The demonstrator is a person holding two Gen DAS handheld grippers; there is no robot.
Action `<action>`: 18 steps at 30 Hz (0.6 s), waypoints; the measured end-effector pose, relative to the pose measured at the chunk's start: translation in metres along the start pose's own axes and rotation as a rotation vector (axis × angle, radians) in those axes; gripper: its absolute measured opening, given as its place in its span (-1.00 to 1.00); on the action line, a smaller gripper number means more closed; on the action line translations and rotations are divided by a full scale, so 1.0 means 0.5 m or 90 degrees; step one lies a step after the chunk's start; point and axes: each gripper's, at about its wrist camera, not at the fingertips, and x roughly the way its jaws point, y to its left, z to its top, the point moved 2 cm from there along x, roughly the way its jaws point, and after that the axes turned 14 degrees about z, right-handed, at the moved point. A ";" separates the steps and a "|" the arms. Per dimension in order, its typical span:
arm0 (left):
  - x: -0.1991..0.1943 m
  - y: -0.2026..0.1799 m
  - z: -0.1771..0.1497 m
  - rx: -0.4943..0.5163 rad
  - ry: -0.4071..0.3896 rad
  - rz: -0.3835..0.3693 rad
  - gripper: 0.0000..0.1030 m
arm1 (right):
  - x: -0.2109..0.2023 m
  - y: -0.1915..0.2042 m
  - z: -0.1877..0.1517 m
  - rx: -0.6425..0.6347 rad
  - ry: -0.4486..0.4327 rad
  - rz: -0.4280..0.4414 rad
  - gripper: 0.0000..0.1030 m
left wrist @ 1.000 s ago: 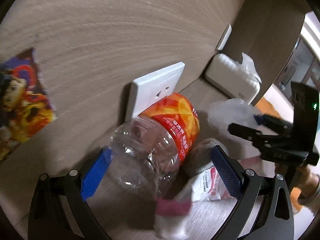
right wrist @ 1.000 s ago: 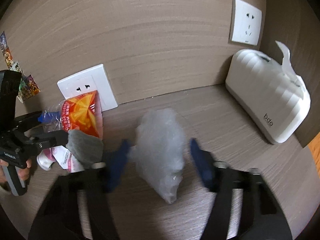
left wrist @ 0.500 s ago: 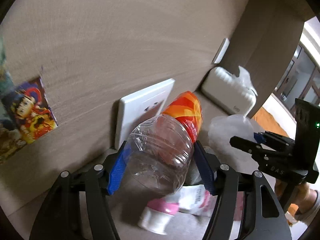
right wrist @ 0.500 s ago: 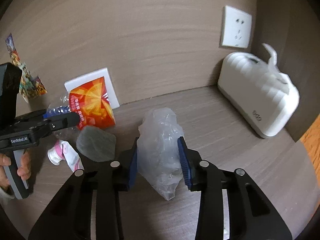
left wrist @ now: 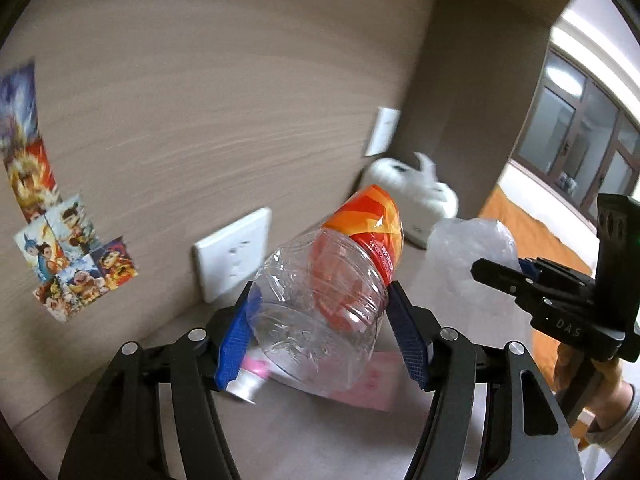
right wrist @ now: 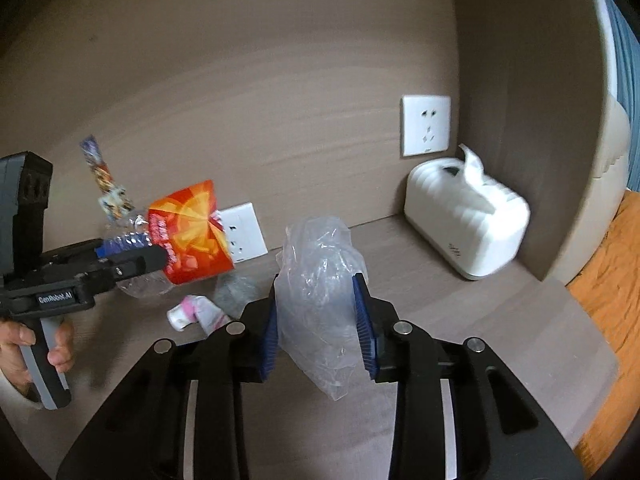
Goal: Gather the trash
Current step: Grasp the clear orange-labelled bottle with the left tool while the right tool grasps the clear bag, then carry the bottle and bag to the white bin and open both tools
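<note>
My left gripper [left wrist: 322,332] is shut on a clear plastic bottle [left wrist: 320,312] with an orange label and holds it lifted above the shelf; the bottle also shows in the right wrist view [right wrist: 184,240]. My right gripper [right wrist: 318,316] is shut on a crumpled clear plastic bag [right wrist: 320,276], raised off the shelf; the bag also shows in the left wrist view [left wrist: 468,252]. A pink and white tube [right wrist: 196,314] and a grey wad [right wrist: 236,288] lie on the shelf below the bottle.
A white tissue box [right wrist: 468,224] stands at the right against the side wall. Two white wall sockets [right wrist: 426,126] [right wrist: 242,232] sit on the back wall. Stickers [left wrist: 72,256] are stuck on the wall at left. The shelf's front edge drops to an orange floor [right wrist: 608,280].
Both grippers closed from open, the left on the bottle and the right on the plastic bag, and lifted them off the shelf. The tube and grey wad stayed down.
</note>
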 end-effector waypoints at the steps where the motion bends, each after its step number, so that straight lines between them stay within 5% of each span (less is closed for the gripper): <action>1: -0.016 -0.017 -0.002 0.008 -0.002 -0.005 0.22 | -0.021 0.003 -0.004 0.003 -0.008 0.002 -0.34; 18: -0.102 -0.375 -0.086 0.141 0.031 -0.176 0.22 | -0.370 -0.060 -0.148 0.102 -0.067 -0.117 -0.42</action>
